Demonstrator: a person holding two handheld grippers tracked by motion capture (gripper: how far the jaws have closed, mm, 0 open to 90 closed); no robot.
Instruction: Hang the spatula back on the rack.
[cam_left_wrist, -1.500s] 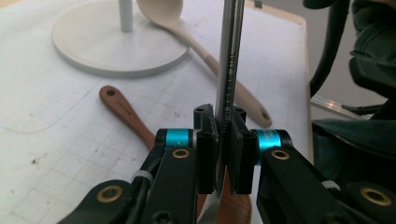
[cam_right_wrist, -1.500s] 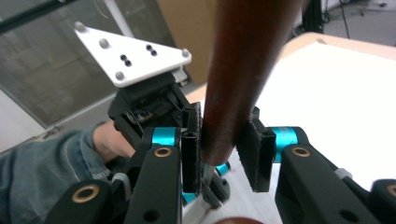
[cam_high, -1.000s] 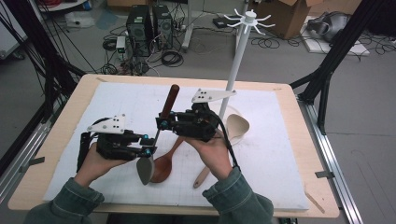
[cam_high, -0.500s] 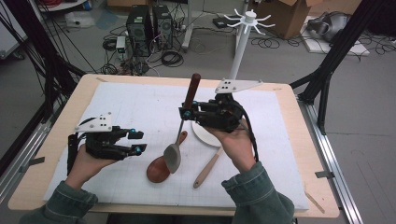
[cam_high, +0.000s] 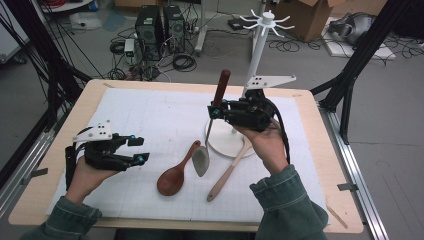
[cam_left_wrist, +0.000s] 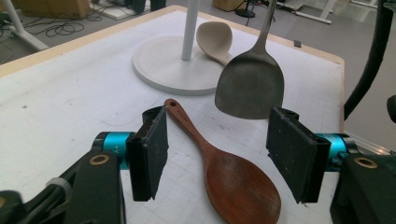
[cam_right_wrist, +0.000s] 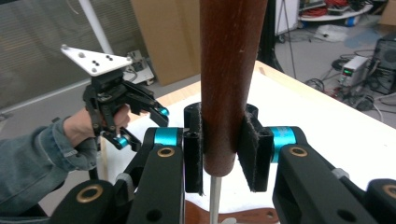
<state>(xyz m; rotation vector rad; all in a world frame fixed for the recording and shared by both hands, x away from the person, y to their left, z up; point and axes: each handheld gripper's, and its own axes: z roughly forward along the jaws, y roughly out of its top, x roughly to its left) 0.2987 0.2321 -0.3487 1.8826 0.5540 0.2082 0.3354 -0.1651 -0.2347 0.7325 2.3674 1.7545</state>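
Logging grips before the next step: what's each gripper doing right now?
Left gripper: open, nothing between its jaws, which have just been opening.
Right gripper: shut on the spatula, gripping its brown handle, blade hanging down.

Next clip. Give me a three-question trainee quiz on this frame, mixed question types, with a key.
1. True or false: the right tool is clamped on the spatula by its wooden handle.
2. Which lies flat on the table? A) brown wooden spoon B) spatula C) white rack
3. What do the left tool's pads hold?

Key:
1. True; the blade hangs down, above the mat.
2. A.
3. Nothing; its jaws have just been opening, with the brown spoon lying beyond them.
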